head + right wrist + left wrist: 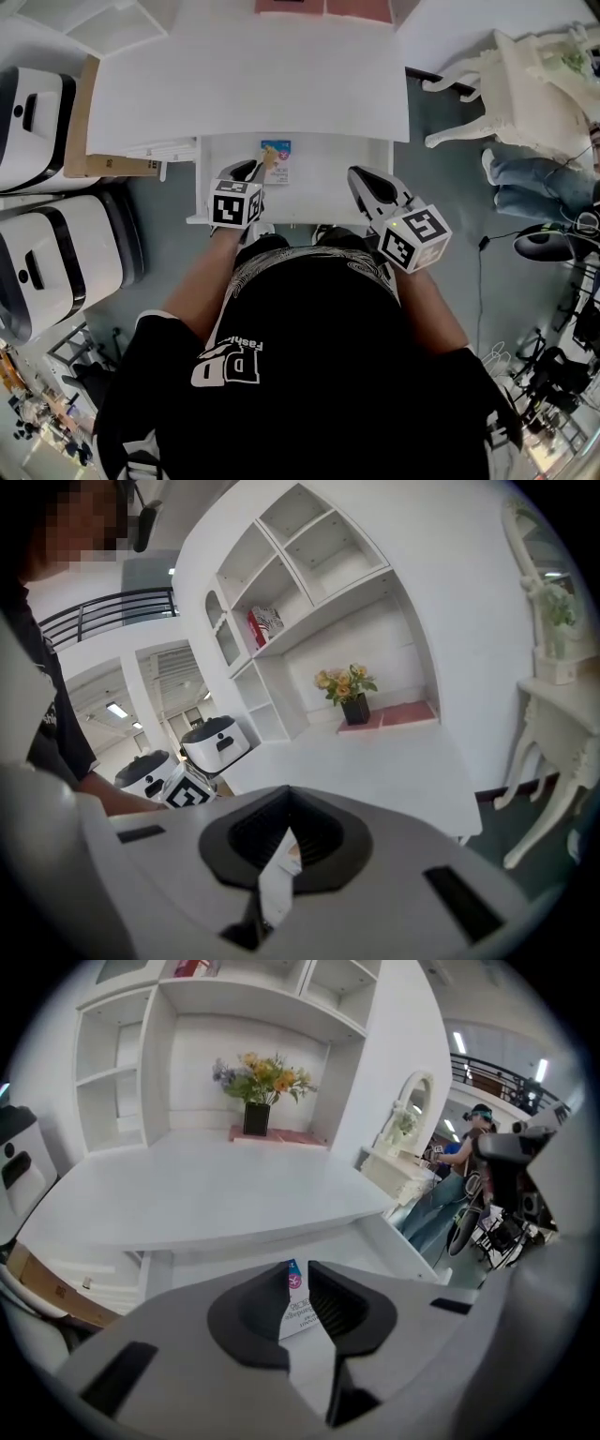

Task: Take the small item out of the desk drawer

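The desk drawer [328,183] stands pulled out under the white desk top [253,84]. In it lies a small flat packet [277,161], white with blue and orange print. My left gripper [251,170] points down into the drawer just left of the packet. Its jaws stand a narrow gap apart, and in the left gripper view [300,1274] the packet [298,1305] shows through that gap with no pad pressing on it. My right gripper [361,176] hovers over the drawer's right side, jaws [284,829] shut with nothing in them.
Two white bin-like appliances [28,122] [56,262] and a cardboard box [94,141] stand left of the desk. A white vanity chair [525,84] and a seated person's legs [534,187] are at the right. A flower vase [258,1091] sits at the desk's back under shelves.
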Tool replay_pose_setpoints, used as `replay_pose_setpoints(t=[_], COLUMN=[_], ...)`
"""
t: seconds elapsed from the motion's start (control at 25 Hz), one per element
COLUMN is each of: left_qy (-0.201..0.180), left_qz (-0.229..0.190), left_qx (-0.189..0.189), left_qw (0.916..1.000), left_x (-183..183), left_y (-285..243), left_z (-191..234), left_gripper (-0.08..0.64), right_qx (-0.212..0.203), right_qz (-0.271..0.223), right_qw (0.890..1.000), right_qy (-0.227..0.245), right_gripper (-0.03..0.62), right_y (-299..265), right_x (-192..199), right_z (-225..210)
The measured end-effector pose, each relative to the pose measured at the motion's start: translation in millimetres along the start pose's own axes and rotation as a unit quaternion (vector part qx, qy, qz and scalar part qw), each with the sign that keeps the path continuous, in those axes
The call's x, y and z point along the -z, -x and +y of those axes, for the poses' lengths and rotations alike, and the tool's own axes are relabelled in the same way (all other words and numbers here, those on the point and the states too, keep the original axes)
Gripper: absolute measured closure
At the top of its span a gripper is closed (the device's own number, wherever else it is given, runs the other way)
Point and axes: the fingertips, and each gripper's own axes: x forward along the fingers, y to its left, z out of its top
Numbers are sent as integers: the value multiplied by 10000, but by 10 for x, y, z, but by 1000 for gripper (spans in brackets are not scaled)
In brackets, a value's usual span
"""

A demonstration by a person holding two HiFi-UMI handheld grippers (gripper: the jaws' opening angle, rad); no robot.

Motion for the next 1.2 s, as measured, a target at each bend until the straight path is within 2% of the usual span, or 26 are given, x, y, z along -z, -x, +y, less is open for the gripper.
replay_pose_setpoints(t=[0.6,0.84,1.0,1.2], left_qy=[527,729,774,1040], left_qz=[770,1156,1403,1720], left_qx=[-463,-622,-645,-681], left_qw=[9946,9887,9850,9772], left_x=[388,507,557,664], left_y=[-839,-1162,-1359,-1513], left_z=[196,256,246,229], left_gripper=[346,259,230,188], right_qx=[127,203,257,292], right_qz=[287,403,483,525], right_qw=[9994,9988,9981,9975], right_qy=[-110,-180,-269,-359], right_gripper=[583,583,583,583], right_y=[204,256,266,257], right_x=[152,194,233,277], right_z=[-508,-716,-843,-962])
